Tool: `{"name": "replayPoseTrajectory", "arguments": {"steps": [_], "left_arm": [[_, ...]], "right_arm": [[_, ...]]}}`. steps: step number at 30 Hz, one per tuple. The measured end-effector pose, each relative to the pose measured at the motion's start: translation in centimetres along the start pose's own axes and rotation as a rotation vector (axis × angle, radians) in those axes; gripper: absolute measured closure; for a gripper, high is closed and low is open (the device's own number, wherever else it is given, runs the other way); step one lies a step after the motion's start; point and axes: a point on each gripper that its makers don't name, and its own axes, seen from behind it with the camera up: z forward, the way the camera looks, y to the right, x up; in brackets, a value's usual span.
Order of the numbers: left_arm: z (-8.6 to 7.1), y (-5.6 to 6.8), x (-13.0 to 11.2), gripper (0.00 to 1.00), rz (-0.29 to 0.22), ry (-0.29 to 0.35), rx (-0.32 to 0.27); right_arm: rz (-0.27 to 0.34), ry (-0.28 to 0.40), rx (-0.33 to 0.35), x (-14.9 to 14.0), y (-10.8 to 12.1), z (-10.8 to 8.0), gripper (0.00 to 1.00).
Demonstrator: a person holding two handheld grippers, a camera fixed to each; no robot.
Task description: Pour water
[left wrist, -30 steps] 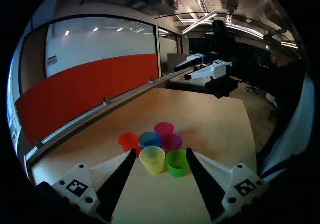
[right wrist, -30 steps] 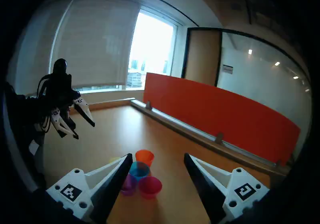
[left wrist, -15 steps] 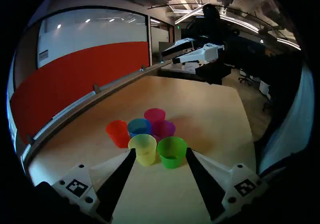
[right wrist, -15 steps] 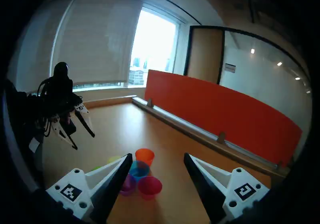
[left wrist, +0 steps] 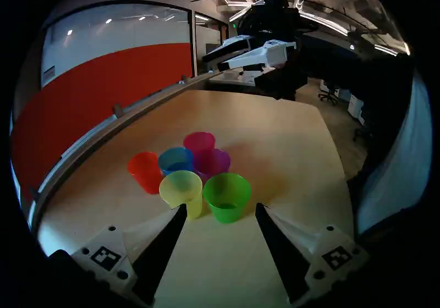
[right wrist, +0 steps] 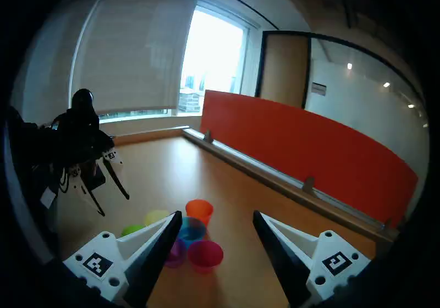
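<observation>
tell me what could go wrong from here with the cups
1. The green cup stands tight beside the yellow cup in a packed cluster; the open left tongs closing on it could knock its neighbours.
2. The right tongs face the same cluster from the far side, so the two could collide over it.
</observation>
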Motion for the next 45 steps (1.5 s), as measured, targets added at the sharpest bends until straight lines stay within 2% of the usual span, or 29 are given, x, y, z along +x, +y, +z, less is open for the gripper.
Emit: {"name": "replayPoseTrajectory", "arguments": {"steps": [23, 45], "left_arm": [[4.8, 0.7, -2.8, 0.08, -0.040, -0.052, -0.047], [8.2, 0.8, -3.8, 0.07, -0.036, -0.075, -0.068]], "right_arm": [[-0.016, -0.046, 0.032, -2.3, -0.1, 2.2, 0.00], [-0.017, -0.064, 0.038, -3.3, 0.3, 3.4, 0.00]]}}
